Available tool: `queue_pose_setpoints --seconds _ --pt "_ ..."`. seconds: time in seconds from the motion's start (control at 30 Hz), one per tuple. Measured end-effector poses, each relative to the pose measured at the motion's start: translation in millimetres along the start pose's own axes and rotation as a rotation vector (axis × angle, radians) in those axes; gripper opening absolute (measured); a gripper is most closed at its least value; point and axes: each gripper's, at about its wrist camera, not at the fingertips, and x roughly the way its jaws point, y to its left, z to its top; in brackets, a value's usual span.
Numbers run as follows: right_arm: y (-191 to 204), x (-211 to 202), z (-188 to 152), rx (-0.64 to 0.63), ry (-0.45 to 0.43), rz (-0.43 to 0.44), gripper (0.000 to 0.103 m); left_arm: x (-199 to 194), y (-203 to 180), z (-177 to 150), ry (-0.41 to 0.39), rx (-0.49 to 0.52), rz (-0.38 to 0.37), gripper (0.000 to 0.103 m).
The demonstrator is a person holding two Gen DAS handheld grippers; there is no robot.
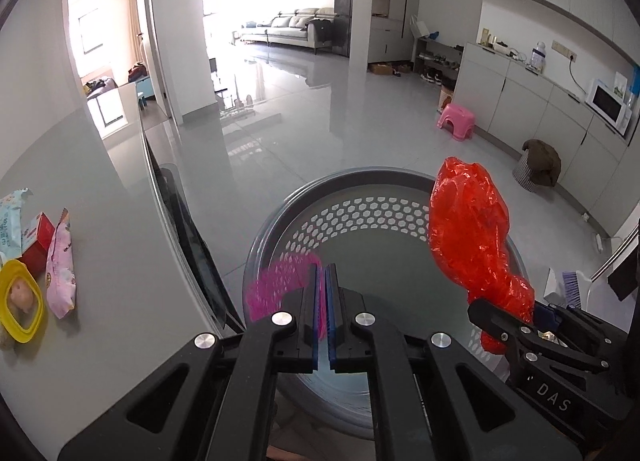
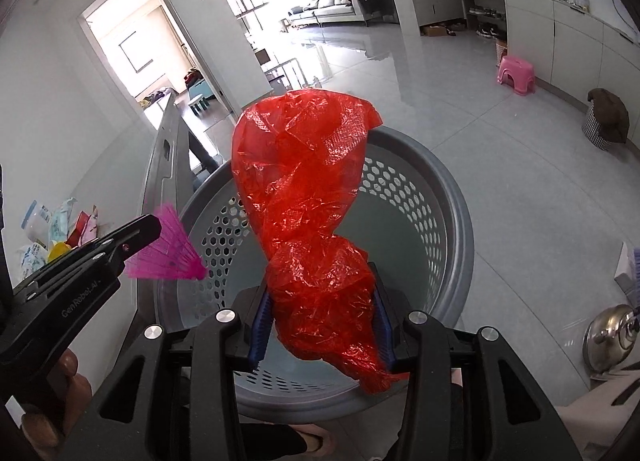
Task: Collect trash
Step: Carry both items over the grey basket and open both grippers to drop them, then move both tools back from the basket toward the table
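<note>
A grey perforated basket [image 1: 280, 217] stands on the floor beside the table; it also shows in the right wrist view [image 2: 452, 197]. My left gripper [image 1: 325, 273] is shut on a pink shuttlecock [image 1: 276, 281] and holds it over the basket's left rim. The shuttlecock [image 2: 172, 253] also shows in the right wrist view. My right gripper [image 2: 324, 325] is shut on a crumpled red plastic bag [image 2: 308, 189] and holds it above the basket's opening. The bag [image 1: 468, 229] also shows in the left wrist view.
A grey table [image 1: 100, 221] at the left carries snack wrappers [image 1: 60, 265], a red box [image 1: 38, 241] and a yellow ring-shaped container [image 1: 20, 301]. A pink stool [image 1: 456, 121], a covered hamper [image 1: 538, 165], cabinets and a steel pot lid [image 2: 612, 337] stand to the right.
</note>
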Motion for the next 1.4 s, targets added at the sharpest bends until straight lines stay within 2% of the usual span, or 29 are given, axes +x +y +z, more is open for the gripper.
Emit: queue_pose_setpoints --seconds 0.07,0.1,0.13,0.17,0.2,0.23,0.27,0.6,0.8,1.03,1.17,1.4 --pt "2 0 -1 0.000 -0.004 -0.006 0.048 2 0 0 0.007 -0.002 -0.006 0.010" --pt "2 -1 -1 0.000 -0.009 -0.010 0.054 2 1 0 0.009 -0.006 -0.009 0.013" --pt "1 -2 -1 0.001 -0.017 -0.013 0.059 1 2 0 0.010 -0.009 -0.009 0.023" --pt "1 -4 -1 0.004 -0.024 -0.014 0.061 0 3 0 0.008 -0.013 -0.005 0.037" --pt "-1 -5 -2 0.008 -0.029 -0.014 0.061 -3 3 0 0.001 -0.018 0.001 0.044" --pt "-2 -6 -2 0.012 -0.031 -0.014 0.061 -4 4 0 -0.009 -0.021 0.008 0.058" --pt "-3 -7 -3 0.017 -0.033 -0.014 0.061 -8 5 0 -0.024 -0.025 0.017 0.064" --pt "-7 -10 -6 0.038 -0.032 -0.007 0.061 -17 9 -1 -0.019 -0.041 0.038 0.065" --pt "-9 -16 -8 0.031 -0.038 -0.016 0.061 -28 12 -3 -0.035 -0.054 0.066 0.074" --pt "-4 -25 -8 0.023 -0.046 -0.017 0.061 -50 16 -3 -0.076 -0.067 0.092 0.091" --pt "5 -31 -10 0.009 -0.053 -0.016 0.061 -65 23 -4 -0.105 -0.093 0.082 0.096" --pt "24 -43 -12 -0.031 -0.065 -0.010 0.061 -89 43 -5 -0.138 -0.158 0.059 0.097"
